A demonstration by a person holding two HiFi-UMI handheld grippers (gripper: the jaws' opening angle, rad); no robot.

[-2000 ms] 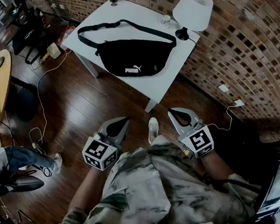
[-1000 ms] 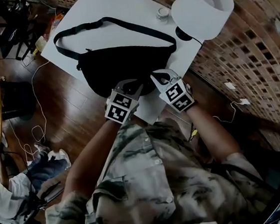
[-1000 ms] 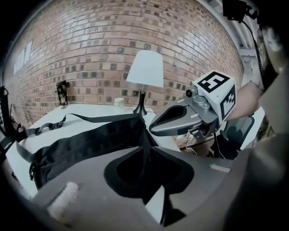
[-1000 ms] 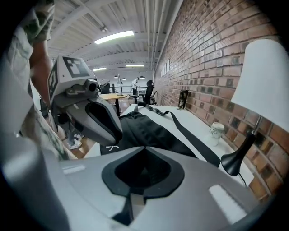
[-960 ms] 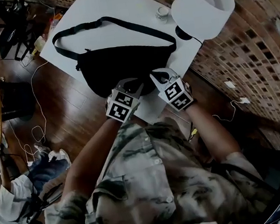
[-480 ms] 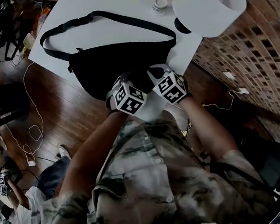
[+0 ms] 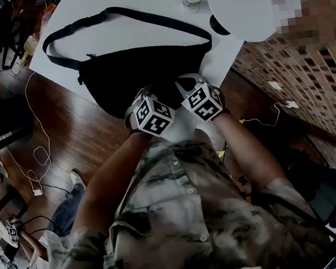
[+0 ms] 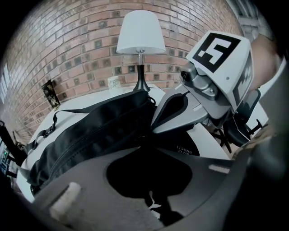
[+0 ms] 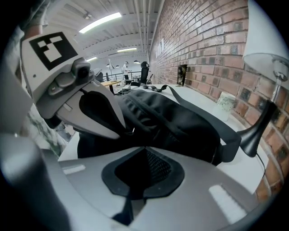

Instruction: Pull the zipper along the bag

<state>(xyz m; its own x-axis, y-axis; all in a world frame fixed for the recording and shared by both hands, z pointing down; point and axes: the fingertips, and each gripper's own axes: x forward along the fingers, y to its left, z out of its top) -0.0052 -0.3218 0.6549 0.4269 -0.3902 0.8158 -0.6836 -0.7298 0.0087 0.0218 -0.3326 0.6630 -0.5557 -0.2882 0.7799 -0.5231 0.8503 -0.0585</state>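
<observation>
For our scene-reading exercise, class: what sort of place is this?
Likely an open-plan office or studio: brick wall, strip lights over distant desks, cables across the wooden floor.

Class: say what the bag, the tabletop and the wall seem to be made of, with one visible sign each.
Bag: black woven fabric, probably nylon; matte, with soft folds and creases.
Tabletop: smooth white board, likely laminate or painted; even, grainless surface.
Wall: reddish-brown brick, rough; mortar joints visible.

open-plan office or lab: brick wall (image 9: 203,27), ceiling strip lights (image 9: 101,20), office chair (image 9: 144,71), floor cables (image 7: 35,151)
</observation>
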